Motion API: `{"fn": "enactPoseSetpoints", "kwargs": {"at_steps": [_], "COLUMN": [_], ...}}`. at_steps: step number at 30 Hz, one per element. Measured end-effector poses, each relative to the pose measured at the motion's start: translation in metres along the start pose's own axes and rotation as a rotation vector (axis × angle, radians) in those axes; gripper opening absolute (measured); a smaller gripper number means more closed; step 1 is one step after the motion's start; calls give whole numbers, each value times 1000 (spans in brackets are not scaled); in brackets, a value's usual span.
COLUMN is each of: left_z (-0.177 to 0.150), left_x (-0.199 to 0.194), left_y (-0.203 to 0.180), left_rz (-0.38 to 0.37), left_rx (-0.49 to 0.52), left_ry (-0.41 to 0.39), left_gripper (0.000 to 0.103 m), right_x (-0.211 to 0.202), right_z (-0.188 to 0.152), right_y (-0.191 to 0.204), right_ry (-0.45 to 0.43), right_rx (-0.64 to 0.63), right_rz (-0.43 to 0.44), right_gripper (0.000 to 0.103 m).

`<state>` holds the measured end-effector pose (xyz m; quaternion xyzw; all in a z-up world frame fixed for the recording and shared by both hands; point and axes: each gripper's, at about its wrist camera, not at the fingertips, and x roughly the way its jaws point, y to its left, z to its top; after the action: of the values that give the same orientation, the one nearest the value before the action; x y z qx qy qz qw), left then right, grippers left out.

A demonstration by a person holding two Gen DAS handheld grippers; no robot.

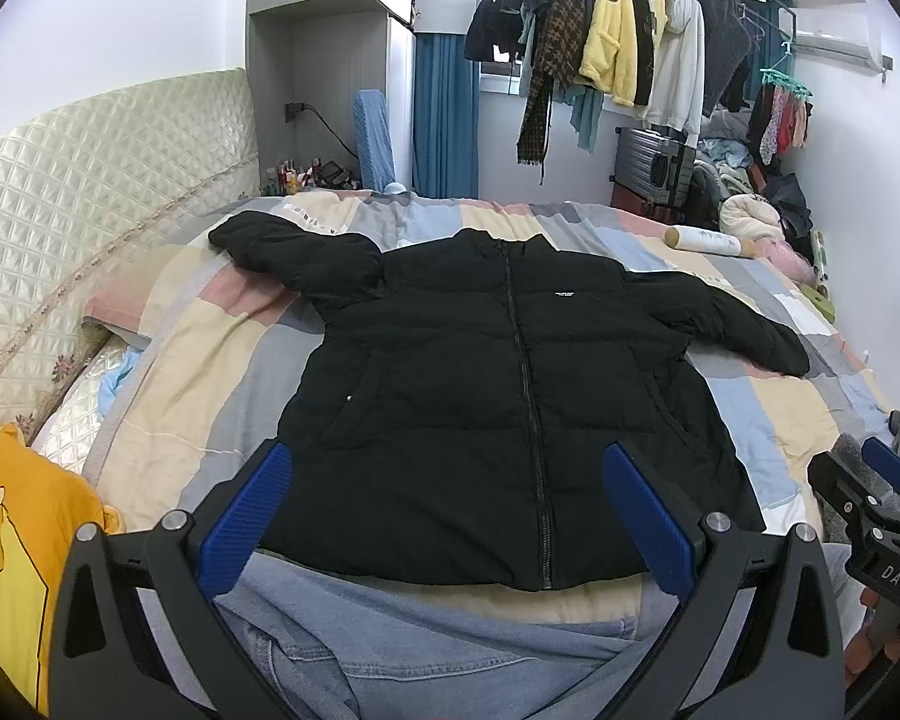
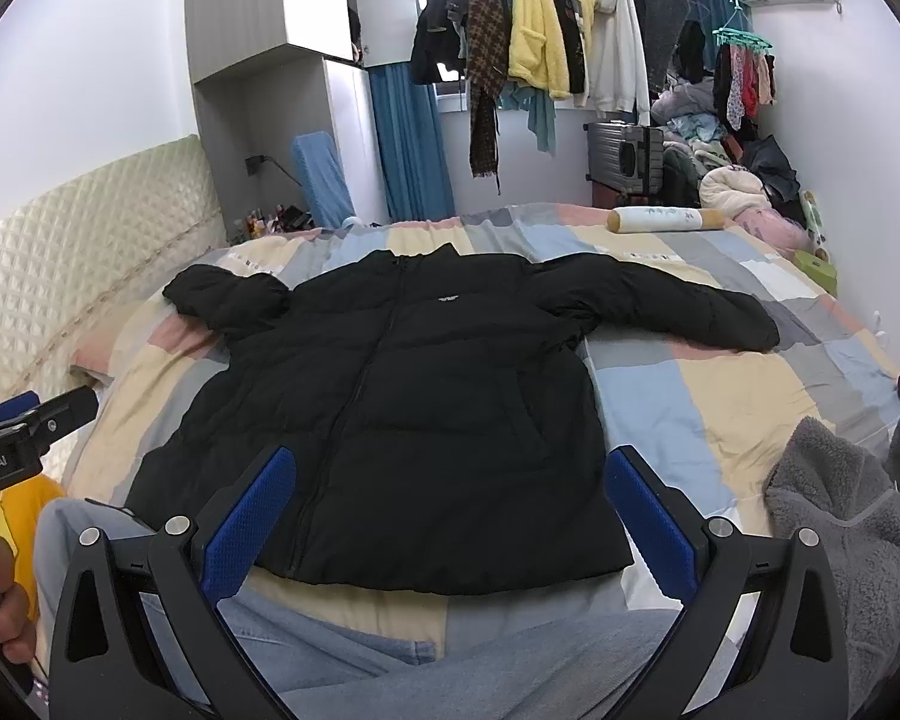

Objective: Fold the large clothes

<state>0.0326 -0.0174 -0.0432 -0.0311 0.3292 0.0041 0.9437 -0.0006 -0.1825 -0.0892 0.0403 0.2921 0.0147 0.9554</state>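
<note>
A black puffer jacket (image 1: 480,372) lies flat and zipped, front up, on the patchwork bed cover (image 1: 198,360), collar far, both sleeves spread sideways. It also shows in the right wrist view (image 2: 402,408). My left gripper (image 1: 447,468) is open and empty, held above the jacket's near hem. My right gripper (image 2: 450,468) is open and empty, also over the near hem; it shows at the right edge of the left wrist view (image 1: 870,480). The left gripper shows at the left edge of the right wrist view (image 2: 36,414).
A grey fleece garment (image 2: 846,516) lies at the bed's right. A yellow pillow (image 1: 24,552) sits left, by the quilted headboard (image 1: 90,180). A roll pillow (image 2: 660,219) lies at the far right. Clothes hang on a rack (image 1: 618,30). Denim-clad legs (image 1: 450,660) are below.
</note>
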Motion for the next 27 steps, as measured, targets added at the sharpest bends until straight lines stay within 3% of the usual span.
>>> {"fn": "enactPoseSetpoints", "kwargs": {"at_steps": [27], "left_z": [-1], "left_x": [-2], "left_y": [2], "left_rz": [-3], "left_rx": [-1], "left_ry": [-3], "left_gripper": [103], "right_x": [0], "right_z": [15], "right_y": [-8], "right_ry": [-2], "right_rx": [16], "right_rz": [16], "right_gripper": [103]}}
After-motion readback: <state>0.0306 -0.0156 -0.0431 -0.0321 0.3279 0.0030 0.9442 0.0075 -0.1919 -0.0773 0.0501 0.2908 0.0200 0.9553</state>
